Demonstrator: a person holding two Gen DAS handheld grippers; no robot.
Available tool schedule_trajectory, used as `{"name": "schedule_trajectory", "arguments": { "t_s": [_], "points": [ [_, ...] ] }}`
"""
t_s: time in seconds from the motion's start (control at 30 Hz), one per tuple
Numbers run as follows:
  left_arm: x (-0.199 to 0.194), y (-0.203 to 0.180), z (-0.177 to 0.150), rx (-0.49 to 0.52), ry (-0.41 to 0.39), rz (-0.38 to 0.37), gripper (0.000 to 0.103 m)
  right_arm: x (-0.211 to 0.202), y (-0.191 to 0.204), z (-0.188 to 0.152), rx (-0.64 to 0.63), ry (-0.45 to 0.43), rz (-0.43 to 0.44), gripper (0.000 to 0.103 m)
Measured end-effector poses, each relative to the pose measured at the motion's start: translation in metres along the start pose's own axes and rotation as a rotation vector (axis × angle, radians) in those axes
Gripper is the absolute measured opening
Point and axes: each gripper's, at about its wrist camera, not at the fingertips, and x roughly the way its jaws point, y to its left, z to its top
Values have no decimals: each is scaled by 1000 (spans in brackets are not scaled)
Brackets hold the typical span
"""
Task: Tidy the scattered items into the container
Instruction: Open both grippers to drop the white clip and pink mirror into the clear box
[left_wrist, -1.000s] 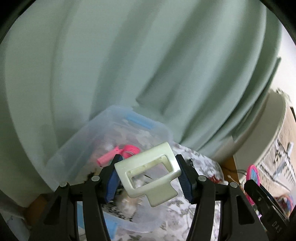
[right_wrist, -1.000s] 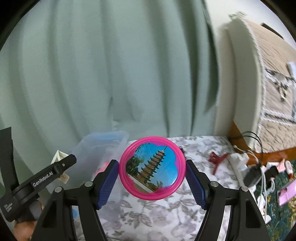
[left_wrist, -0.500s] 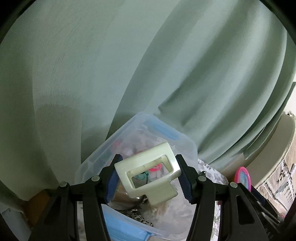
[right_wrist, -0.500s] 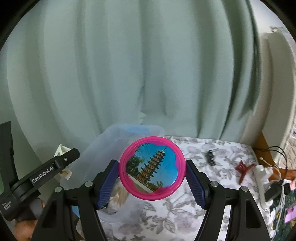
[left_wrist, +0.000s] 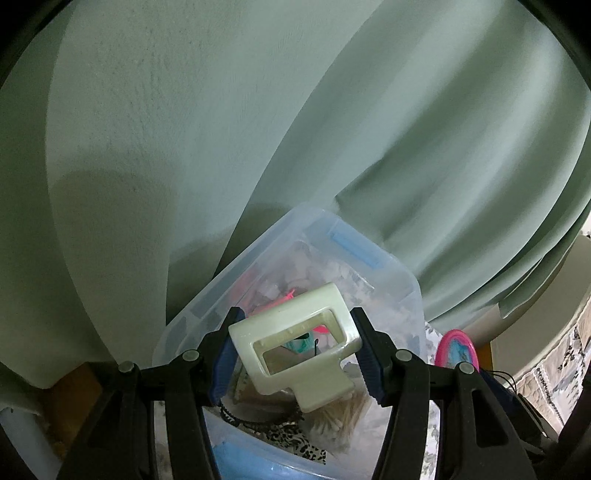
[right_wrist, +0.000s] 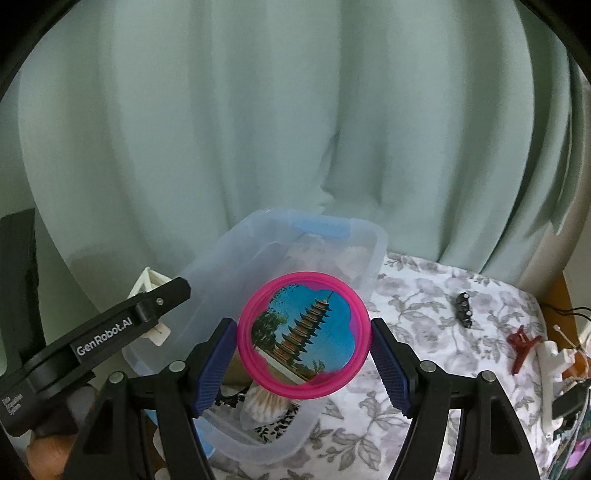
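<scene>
— Bin (right_wrist: 373, 254) placement?
— It sits on the flowered cloth (right_wrist: 424, 295), against the green curtain (right_wrist: 295, 129), holding a jumble of small items, a leopard-print piece among them.
— And the left tool (left_wrist: 295, 349)?
— Its blue pads pinch a cream plastic clip (left_wrist: 295, 347) on both sides, held over the open bin.
— The right tool (right_wrist: 303, 345)?
— Its pads press on the rim of a pink round mirror (right_wrist: 303, 339) with a pagoda picture, hanging over the bin's near corner.
— Anything loose on the cloth?
— A black clip (right_wrist: 464, 304) and a dark red claw clip (right_wrist: 522, 341) lie to the right, well apart from the bin.
</scene>
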Motion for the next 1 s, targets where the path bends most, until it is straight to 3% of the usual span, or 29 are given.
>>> {"name": "schedule_trajectory", "arguments": {
  "t_s": [0.53,1.0],
  "points": [
    [13,-2,-2,47,11,63,60,36,8,-7,-9,99,32,75],
    [19,-7,-2,58,16,107,60,46,8,-8,-45,82,1,76]
  ]
}}
